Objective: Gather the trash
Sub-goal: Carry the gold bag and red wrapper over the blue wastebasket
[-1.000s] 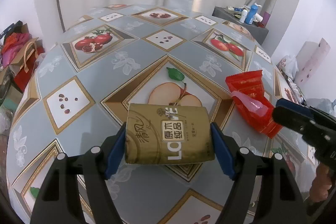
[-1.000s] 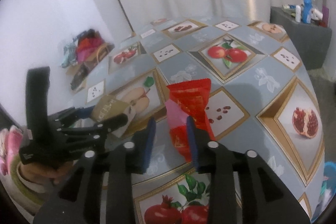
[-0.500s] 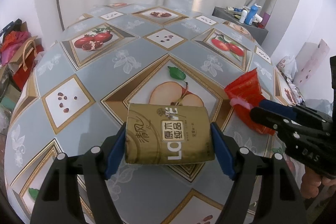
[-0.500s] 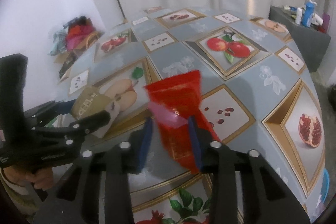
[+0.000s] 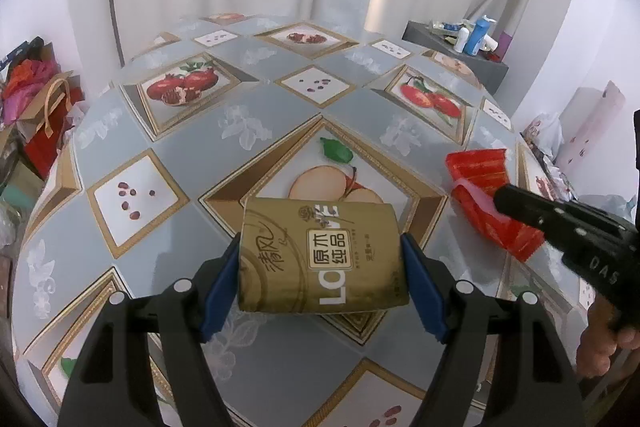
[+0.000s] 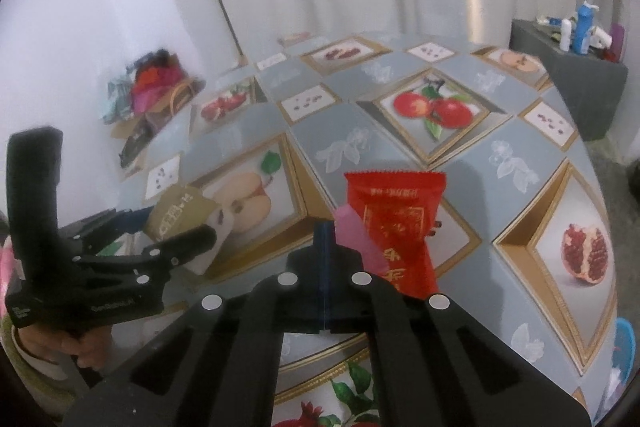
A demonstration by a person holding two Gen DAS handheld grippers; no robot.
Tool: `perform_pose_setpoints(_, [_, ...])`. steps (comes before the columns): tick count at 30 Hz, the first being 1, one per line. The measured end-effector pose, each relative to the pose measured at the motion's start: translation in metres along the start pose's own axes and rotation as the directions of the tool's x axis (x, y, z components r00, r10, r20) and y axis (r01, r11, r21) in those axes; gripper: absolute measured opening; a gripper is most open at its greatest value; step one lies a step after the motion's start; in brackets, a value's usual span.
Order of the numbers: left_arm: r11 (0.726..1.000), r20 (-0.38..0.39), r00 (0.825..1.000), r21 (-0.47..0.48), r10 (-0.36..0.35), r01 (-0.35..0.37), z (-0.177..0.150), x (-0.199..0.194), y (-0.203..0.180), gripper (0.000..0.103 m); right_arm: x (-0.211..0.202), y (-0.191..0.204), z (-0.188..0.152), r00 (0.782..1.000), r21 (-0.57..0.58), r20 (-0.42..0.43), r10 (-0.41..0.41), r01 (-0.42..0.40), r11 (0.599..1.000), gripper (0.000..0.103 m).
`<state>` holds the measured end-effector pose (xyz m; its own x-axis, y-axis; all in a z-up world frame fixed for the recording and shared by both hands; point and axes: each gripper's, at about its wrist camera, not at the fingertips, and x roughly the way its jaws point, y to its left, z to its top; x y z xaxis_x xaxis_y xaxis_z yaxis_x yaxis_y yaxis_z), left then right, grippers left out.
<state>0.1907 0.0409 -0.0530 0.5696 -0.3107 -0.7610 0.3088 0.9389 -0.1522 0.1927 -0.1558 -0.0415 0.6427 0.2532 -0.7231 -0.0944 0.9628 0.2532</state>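
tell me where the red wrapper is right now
The red wrapper sits at the right claw, lifted off the fruit-print tablecloth; in the left wrist view it is far right, beside the gold tissue pack.

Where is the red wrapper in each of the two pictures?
Left wrist view: the red wrapper is at the right edge, by the tip of the right gripper.
Right wrist view: the red wrapper is in the middle, just above that gripper's shut fingertips.
Shared landmark: the halved apple picture on the tablecloth.

Tissue pack (image 5: 322, 255) on table (image 5: 168, 147), snack wrapper (image 5: 486, 199) seemingly to its right.
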Motion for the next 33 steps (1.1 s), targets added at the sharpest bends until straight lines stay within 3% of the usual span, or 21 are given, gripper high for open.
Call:
perform_pose_setpoints(7, [1.0,0.022,1.0,0.014,-0.007,0.007,0.001,-0.012,-0.006,0.073,-0.023,-0.011,0.003,0.999,0.032,0.042,-0.007,0.006,0.999,0.0])
perform_pose_setpoints(10, [1.0,0.023,1.0,0.019,-0.009,0.009,0.001,-0.014,-0.008,0.073,-0.021,-0.015,-0.002,1.0,0.043,0.019,-0.001,0.0,0.999,0.014])
perform_pose_setpoints(12, [1.0,0.018,1.0,0.022,-0.009,0.009,0.0,-0.014,-0.008,0.073,-0.019,-0.012,-0.006,1.0,0.025,0.007,-0.006,0.005,1.0,0.035])
perform_pose_setpoints(19, [1.0,0.0,1.0,0.021,-0.012,0.012,-0.002,-0.006,-0.008,0.073,0.016,-0.004,-0.014,0.995,-0.052,-0.074,-0.063,0.06,0.997,0.039])
perform_pose_setpoints(22, [1.0,-0.008,1.0,0.014,-0.017,0.018,-0.002,-0.002,-0.007,0.073,0.026,-0.005,-0.017,0.992,-0.063,-0.093,-0.087,0.082,0.995,0.033])
perform_pose_setpoints(29, [1.0,-0.019,0.999,0.003,-0.03,0.03,-0.003,0.005,-0.003,0.073,0.028,-0.01,-0.017,0.989,-0.043,-0.097,-0.11,0.106,0.993,0.004])
perform_pose_setpoints(33, [1.0,-0.017,0.999,0.001,-0.03,0.03,-0.003,0.005,-0.002,0.073,0.026,-0.012,-0.016,0.991,-0.011,-0.095,-0.094,0.094,0.996,0.0])
